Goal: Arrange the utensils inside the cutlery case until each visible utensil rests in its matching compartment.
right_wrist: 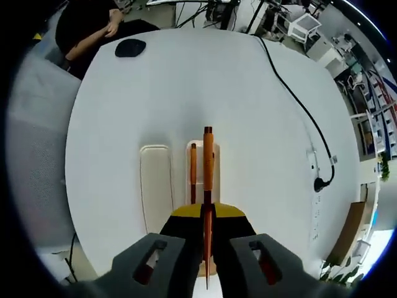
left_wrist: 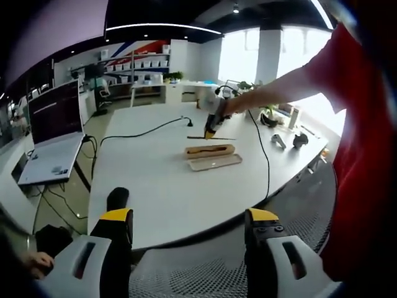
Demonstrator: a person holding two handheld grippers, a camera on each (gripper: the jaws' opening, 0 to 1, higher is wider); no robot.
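Above the cutlery case [right_wrist: 200, 162], the right tongs [right_wrist: 206, 218] clamp a chopstick [right_wrist: 208, 155]; left tongs [left_wrist: 186, 225] gape wide, empty

No legible text, labels or numbers anywhere.

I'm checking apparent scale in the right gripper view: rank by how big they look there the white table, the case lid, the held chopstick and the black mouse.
1. white table
2. case lid
3. held chopstick, though its nearness inflates it
4. black mouse
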